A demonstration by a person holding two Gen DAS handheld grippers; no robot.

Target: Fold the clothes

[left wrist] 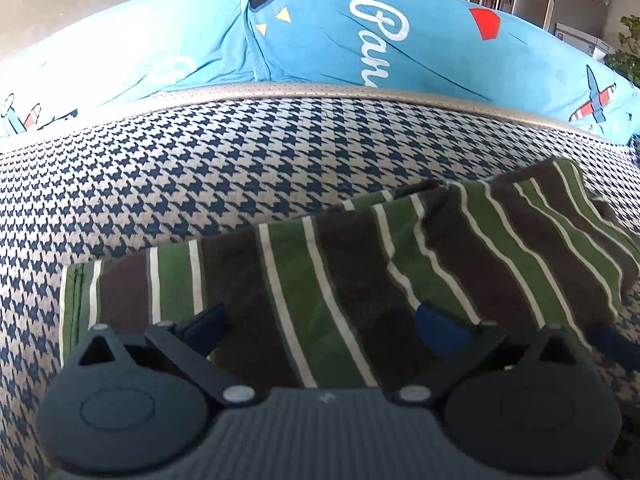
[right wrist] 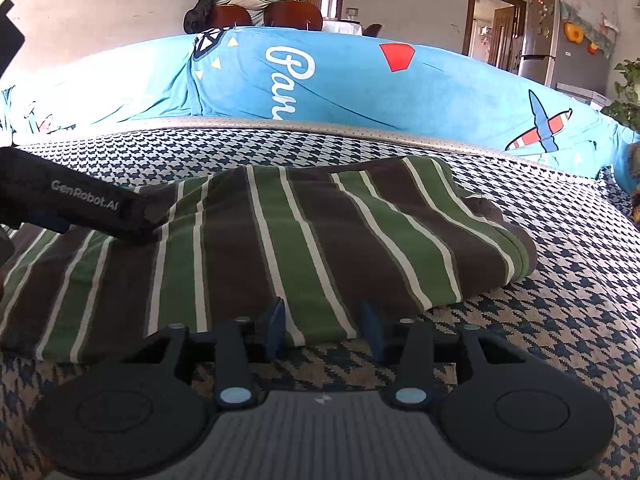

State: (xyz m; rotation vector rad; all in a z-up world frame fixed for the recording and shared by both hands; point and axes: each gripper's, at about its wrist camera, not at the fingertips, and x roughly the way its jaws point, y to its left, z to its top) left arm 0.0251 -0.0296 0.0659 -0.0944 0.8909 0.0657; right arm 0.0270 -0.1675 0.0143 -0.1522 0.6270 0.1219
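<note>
A striped shirt (left wrist: 320,260) in green, brown and white lies folded flat on the houndstooth cover (left wrist: 160,168). My left gripper (left wrist: 322,324) hovers over the shirt's left half, open wide, with nothing pinched between its blue pads. In the right wrist view the shirt (right wrist: 280,240) spreads ahead, and its near edge lies between the fingers of my right gripper (right wrist: 324,328). That gripper is partly open and its pads stand clear of the cloth. The left gripper's black finger (right wrist: 132,228) reaches in from the left and rests on the shirt.
A long blue printed cushion (right wrist: 340,76) runs along the back behind a pale piped edge (left wrist: 320,90). Bare houndstooth cover (right wrist: 560,300) lies to the right of the shirt. Beyond stand chairs (right wrist: 264,14), a fridge (right wrist: 560,48) and a plant (right wrist: 628,92).
</note>
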